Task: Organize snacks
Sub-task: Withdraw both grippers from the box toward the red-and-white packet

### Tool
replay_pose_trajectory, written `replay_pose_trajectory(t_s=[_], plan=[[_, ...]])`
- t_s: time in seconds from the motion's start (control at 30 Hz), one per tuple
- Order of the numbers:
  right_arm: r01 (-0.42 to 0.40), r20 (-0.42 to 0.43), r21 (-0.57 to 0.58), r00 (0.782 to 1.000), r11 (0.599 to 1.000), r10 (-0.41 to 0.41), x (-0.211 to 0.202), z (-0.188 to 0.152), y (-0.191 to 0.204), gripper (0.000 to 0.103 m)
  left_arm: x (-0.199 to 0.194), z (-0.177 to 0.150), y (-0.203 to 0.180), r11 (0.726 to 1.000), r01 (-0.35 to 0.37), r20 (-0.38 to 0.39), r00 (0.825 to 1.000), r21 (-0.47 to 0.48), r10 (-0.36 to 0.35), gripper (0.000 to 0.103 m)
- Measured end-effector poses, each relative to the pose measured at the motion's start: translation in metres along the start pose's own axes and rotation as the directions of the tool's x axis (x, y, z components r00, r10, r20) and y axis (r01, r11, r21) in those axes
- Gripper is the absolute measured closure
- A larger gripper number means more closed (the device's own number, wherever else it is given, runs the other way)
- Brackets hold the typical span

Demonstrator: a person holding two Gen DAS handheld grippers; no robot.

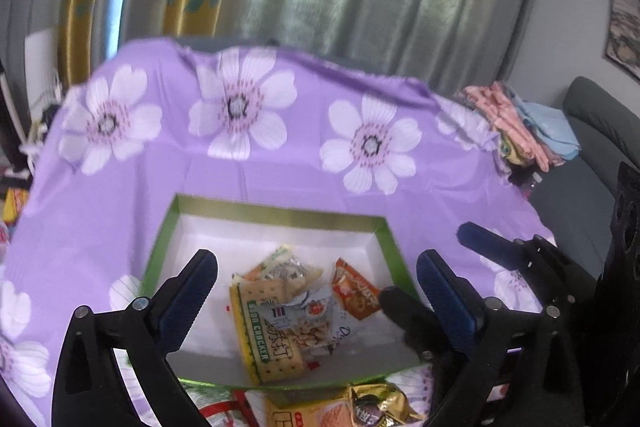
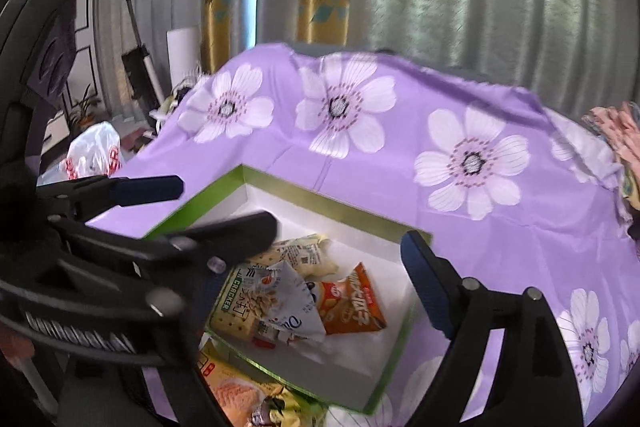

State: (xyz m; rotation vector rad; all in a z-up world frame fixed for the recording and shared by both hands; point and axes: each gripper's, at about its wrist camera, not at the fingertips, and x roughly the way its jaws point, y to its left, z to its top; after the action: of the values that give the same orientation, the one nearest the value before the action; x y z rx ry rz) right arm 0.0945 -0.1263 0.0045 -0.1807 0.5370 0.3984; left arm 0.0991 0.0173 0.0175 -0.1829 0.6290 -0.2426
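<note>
Now both grippers [image 1: 316, 267] [image 2: 340, 231] open over box [image 1: 280, 215].

Green-rimmed white box [image 1: 384, 227], open, on purple floral surface [image 1: 280, 183]. Inside, piled: yellow soda cracker pkt [image 1: 256, 343], orange snack bag [image 1: 356, 291], pale wrapper [image 1: 288, 267]. More pkts [image 1: 344, 411] just outside near edge.

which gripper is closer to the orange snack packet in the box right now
Right, though not by much. The right gripper has a finger reaching over the box beside the orange snack packet. The left gripper hangs open above the box, straddling the soda cracker pack.
</note>
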Motion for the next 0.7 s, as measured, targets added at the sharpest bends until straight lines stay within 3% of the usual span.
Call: replay_pose_trajectory(t_s=[0.17, 0.27, 0.43, 0.6, 0.7], plan=[[0.010, 0.063, 0.027, 0.998, 1.000, -0.011, -0.035, -0.002, -0.002, 0.009, -0.039, 0.002, -0.007, 0.999, -0.027, 0.081, 0.996, 0.034, 0.025, 0.003], [0.008, 0.059, 0.045, 0.998, 0.999, -0.011, -0.048, -0.008, -0.003, 0.006, -0.060, 0.000, 0.000, 0.999, -0.041, 0.104, 0.994, 0.031, 0.037, 0.002], [-0.043, 0.006, 0.025, 0.999, 0.999, 0.043, -0.059, -0.028, 0.009, 0.005, -0.080, -0.011, 0.041, 0.989, -0.112, 0.086, 0.989, -0.092, 0.120, 0.001], [-0.148, -0.062, -0.014, 0.987, 0.989, 0.146, -0.056, -0.053, 0.033, 0.005, -0.076, -0.047, 0.097, 0.949, -0.155, -0.031, 0.988, -0.273, 0.152, 0.001], [-0.247, -0.115, -0.018, 0.963, 0.969, 0.243, -0.045, -0.067, 0.053, 0.005, -0.064, -0.069, 0.113, 0.927, -0.192, -0.132, 0.979, -0.322, 0.156, 0.001]])
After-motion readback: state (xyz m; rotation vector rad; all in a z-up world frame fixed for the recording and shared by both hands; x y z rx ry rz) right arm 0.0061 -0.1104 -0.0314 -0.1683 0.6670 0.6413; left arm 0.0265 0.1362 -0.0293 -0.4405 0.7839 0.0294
